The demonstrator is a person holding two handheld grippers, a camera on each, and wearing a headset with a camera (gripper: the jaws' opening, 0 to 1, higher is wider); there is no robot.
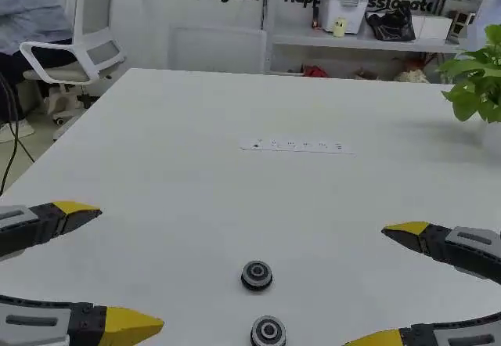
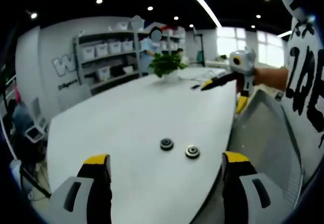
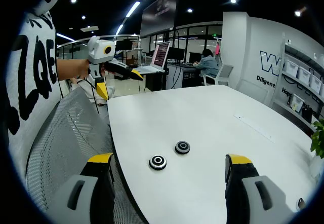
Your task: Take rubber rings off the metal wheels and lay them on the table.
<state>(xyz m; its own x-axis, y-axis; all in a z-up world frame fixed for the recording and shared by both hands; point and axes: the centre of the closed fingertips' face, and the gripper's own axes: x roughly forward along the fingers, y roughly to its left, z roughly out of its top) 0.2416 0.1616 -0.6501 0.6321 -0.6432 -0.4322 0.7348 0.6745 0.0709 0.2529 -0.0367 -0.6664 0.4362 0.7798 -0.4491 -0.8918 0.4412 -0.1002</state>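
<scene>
Black rubber first: looking at two rubber rings (image 1: 244, 277), each seated round a small metal wheel. Finding the near wheel (image 1: 268, 332) and the far wheel (image 1: 257, 275) both lying flat toward the 6 o'clock edge of the white bench (image 1: 196, 166), the far one just at 12 o'clock of the near one, close but not touching.

Judging the rings soft and stretchy, grippy rather than slick, probably sitting snug on their rims. Judging the wheels stiff, dense for their size, and apt to slide on the smooth bench or roll off if tipped on edge. Expecting to need one wheel pinned by its rim while pinching the ring's outer edge and peeling it over the lip.

Holding the left tongs (image 1: 129, 269) at 9 o'clock of the wheels and the right tongs (image 1: 366, 287) at 3 o'clock, both spread wide, gripping nothing, apart from the wheels.

Noting a power strip (image 1: 296, 145) mid-bench at 12 o'clock and a leafy plant (image 1: 476, 80) at 2 o'clock.
</scene>
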